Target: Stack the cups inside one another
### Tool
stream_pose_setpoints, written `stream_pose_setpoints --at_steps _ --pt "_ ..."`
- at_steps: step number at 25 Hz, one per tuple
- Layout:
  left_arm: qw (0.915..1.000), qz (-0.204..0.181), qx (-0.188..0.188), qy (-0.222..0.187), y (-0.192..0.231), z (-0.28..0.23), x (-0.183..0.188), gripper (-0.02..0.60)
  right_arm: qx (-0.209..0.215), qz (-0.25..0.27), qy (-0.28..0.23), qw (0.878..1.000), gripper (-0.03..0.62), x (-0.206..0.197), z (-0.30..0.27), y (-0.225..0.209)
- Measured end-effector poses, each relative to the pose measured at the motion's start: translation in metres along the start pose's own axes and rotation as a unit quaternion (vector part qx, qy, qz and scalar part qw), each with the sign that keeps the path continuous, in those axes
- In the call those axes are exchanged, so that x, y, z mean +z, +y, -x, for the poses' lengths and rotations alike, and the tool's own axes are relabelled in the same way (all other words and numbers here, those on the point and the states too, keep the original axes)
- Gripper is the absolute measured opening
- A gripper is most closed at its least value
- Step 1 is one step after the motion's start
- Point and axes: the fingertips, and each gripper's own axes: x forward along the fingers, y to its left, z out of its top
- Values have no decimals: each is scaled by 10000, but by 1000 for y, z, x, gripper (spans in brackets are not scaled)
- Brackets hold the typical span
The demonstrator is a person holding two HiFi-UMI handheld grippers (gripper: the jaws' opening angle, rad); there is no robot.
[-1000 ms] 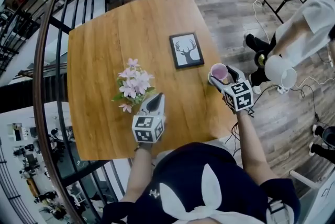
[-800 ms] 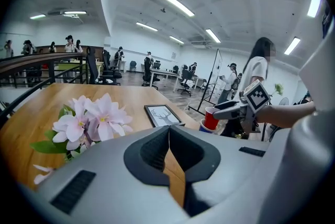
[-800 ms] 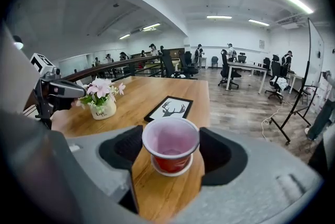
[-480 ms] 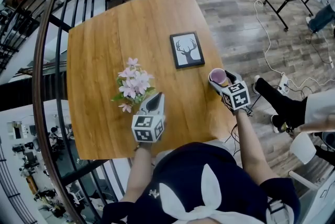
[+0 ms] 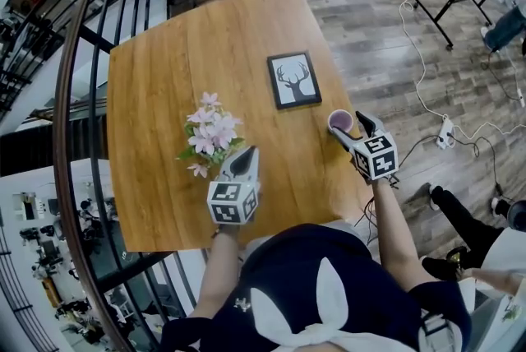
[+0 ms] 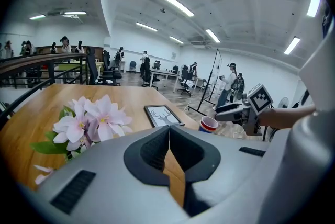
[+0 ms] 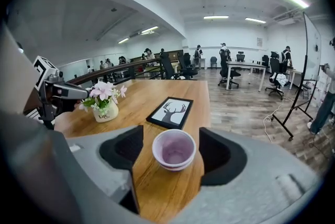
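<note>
cup stack (image 7: pixel 174 148) count unclear

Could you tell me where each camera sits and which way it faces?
Head view: on the head, steeply down at the table; the torso shows.
Left gripper view: on the left tongs, facing flowers and cup; its shut jaws show.
Right gripper view: on the right tongs, facing the cup between its open jaws.
All share the cup and frame.
</note>
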Motion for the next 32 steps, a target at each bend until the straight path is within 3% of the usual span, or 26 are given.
stream_pose_setpoints --at_steps 8,11,15,32 --pt "9999 -30 -92 -93 -7 4 5 20 31 141 -833 9964 142 27 45 18" --pt "9998 -55 -162 -133 -12 7 6 20 -13 252 -1195 9925 9 44 64 23" --pt "9992 -106 -301 -233 -24 12 10 20 38 408 -1420 9890 -2 58 81 36" --pt "9941 -307 -915 -491 -76 29 24 20 145 675 -1464 9868 -3 54 113 92"
